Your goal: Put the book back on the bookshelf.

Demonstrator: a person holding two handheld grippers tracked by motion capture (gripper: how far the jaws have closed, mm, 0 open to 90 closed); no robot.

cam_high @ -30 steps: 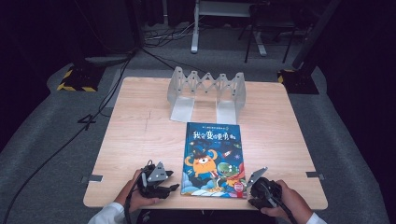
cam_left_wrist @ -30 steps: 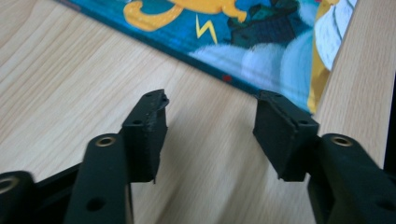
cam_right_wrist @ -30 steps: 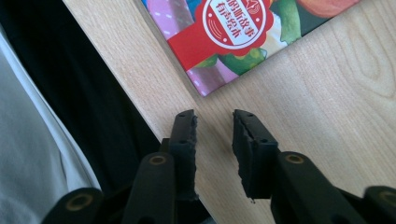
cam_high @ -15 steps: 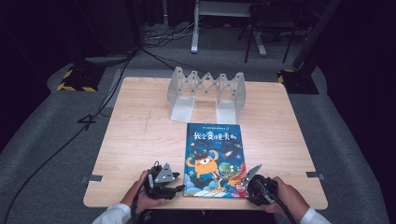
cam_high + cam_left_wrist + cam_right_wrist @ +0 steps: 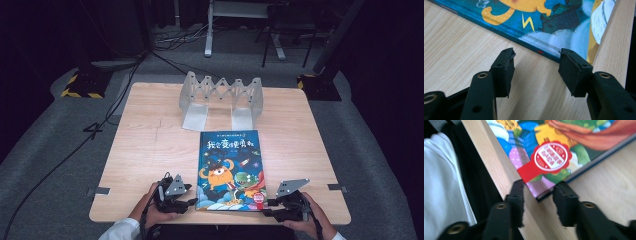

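Since the picture book (image 5: 231,170) lies flat near the front edge of the surface (image 5: 150,145), both hands can reach it from the person's side. From the high view, the left gripper (image 5: 189,202) sits at the book's 8 o'clock corner and the right gripper (image 5: 269,209) at its 4 o'clock corner, probably flanking it to lift or square it. An accordion-style grey rack (image 5: 221,95) stands at 12 o'clock from the book, well apart, likely where the book belongs.

Along the left gripper view, the fingers (image 5: 505,70) stand moderately apart with bare wood between them, just short of the book's (image 5: 544,22) spine edge, holding nothing.

Along the right gripper view, the fingers (image 5: 565,203) have just been opening; they stand narrowly apart, and the book's (image 5: 551,155) near corner with the red seal lies just beyond their tips, not pinched. A white sleeve (image 5: 444,182) shows at 9 o'clock.
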